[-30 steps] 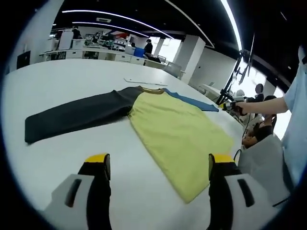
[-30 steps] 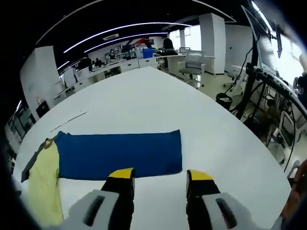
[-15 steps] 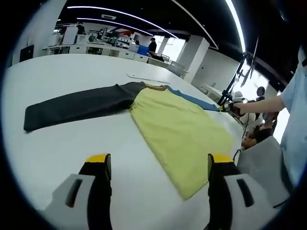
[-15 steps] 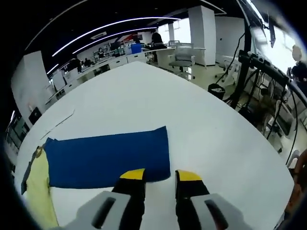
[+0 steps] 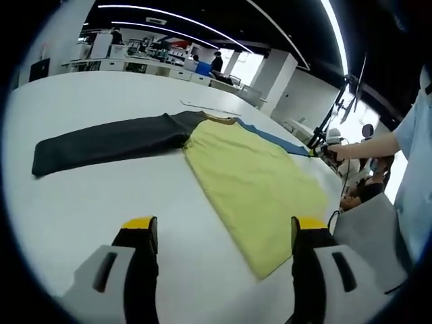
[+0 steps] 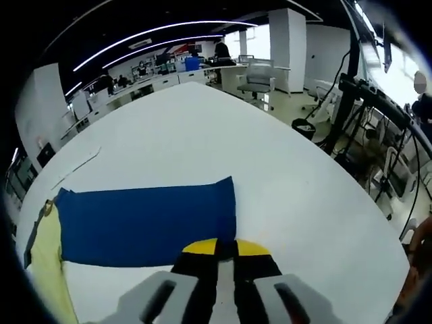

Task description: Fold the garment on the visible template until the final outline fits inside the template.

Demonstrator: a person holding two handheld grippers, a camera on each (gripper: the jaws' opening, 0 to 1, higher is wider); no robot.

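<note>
A long-sleeved shirt lies flat on the white table (image 5: 81,202). Its body is yellow (image 5: 250,175), one sleeve is dark grey (image 5: 108,142) and the other is blue (image 5: 273,140). My left gripper (image 5: 223,233) is open above the bare table, just short of the yellow hem. In the right gripper view the blue sleeve (image 6: 142,223) stretches leftward to the yellow body (image 6: 44,263). My right gripper (image 6: 226,246) is shut on the near corner of the blue sleeve's cuff. It also appears as a small shape (image 5: 322,150) at that sleeve's end.
A thin pale strip (image 6: 77,169) lies on the table beyond the collar, also seen as a strip (image 5: 202,104). A person's light sleeve (image 5: 415,182) is at the right edge. Desks (image 6: 169,77), a chair (image 6: 253,84) and a stand with cables (image 6: 364,108) surround the table.
My right gripper's jaws have come together over the blue cuff's corner, from open to shut. The left gripper stayed open, and its view shifted only slightly.
</note>
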